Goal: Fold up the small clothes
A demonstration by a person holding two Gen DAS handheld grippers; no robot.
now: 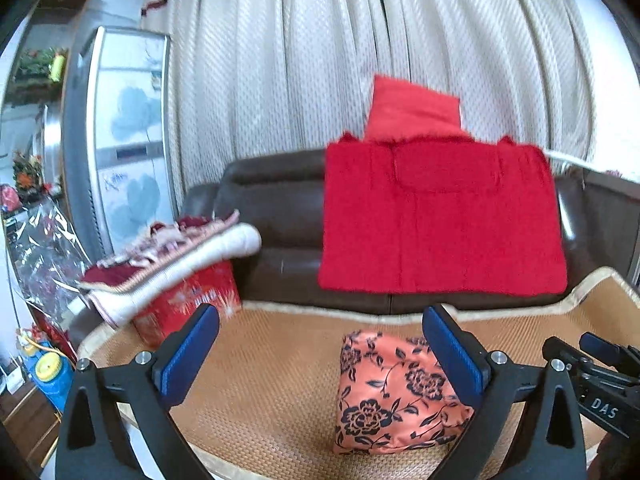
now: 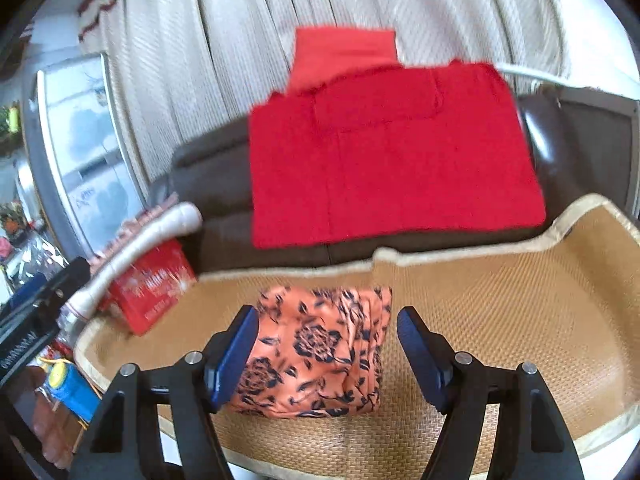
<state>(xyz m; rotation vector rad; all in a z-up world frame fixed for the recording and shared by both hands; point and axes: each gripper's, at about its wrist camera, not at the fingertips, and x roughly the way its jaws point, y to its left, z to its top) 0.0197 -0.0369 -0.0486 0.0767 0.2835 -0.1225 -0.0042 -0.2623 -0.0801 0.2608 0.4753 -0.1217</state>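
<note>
A small orange garment with a dark floral print (image 1: 394, 394) lies folded into a compact square on the woven mat (image 1: 272, 376). In the right wrist view the garment (image 2: 320, 354) lies between and just beyond my fingers. My left gripper (image 1: 320, 354) is open and empty, raised above the mat, with the garment by its right finger. My right gripper (image 2: 328, 354) is open and empty, just above the garment. The right gripper's body (image 1: 596, 380) shows at the right edge of the left wrist view.
A red knitted cloth (image 1: 440, 216) hangs over the dark sofa back (image 1: 280, 200), with a red cushion (image 1: 414, 108) above it. A red box (image 1: 188, 300) with a rolled blanket (image 1: 176, 264) on it stands at the mat's left. Curtains (image 1: 280, 60) hang behind.
</note>
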